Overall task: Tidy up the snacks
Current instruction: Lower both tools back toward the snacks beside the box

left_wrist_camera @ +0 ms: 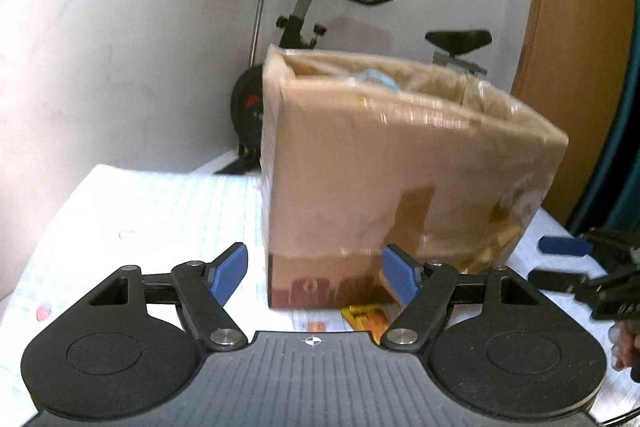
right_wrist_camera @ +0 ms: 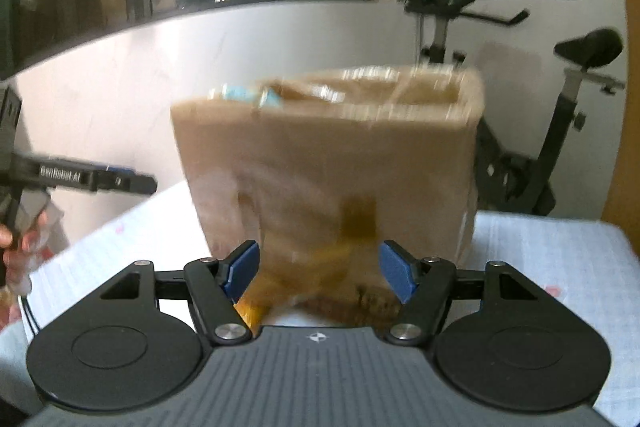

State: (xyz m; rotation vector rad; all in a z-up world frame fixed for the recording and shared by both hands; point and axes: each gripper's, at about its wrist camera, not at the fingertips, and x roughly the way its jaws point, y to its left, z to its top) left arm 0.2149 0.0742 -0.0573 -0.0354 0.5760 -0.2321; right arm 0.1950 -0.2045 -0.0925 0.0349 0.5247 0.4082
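Note:
A tall brown cardboard box (left_wrist_camera: 400, 167) stands open-topped on the table, with something light blue (left_wrist_camera: 376, 77) showing inside its rim. My left gripper (left_wrist_camera: 316, 275) hovers just in front of the box's lower face, open, its blue pads (left_wrist_camera: 230, 275) apart with nothing between them. An orange snack packet (left_wrist_camera: 366, 317) lies flat on the table at the foot of the box. In the right wrist view the same box (right_wrist_camera: 328, 163) is blurred; my right gripper (right_wrist_camera: 319, 273) is open before it, with the orange packet (right_wrist_camera: 250, 311) low by its left finger. Each gripper shows at the other view's edge: the right gripper (left_wrist_camera: 560, 263), the left gripper (right_wrist_camera: 136, 181).
The table (left_wrist_camera: 140, 211) wears a white gridded cloth with a few pink spots. An exercise bike (left_wrist_camera: 296, 27) stands behind it against a white wall, and a wooden panel (left_wrist_camera: 580, 67) rises at the right. A person's hand (right_wrist_camera: 24, 247) holds the left gripper.

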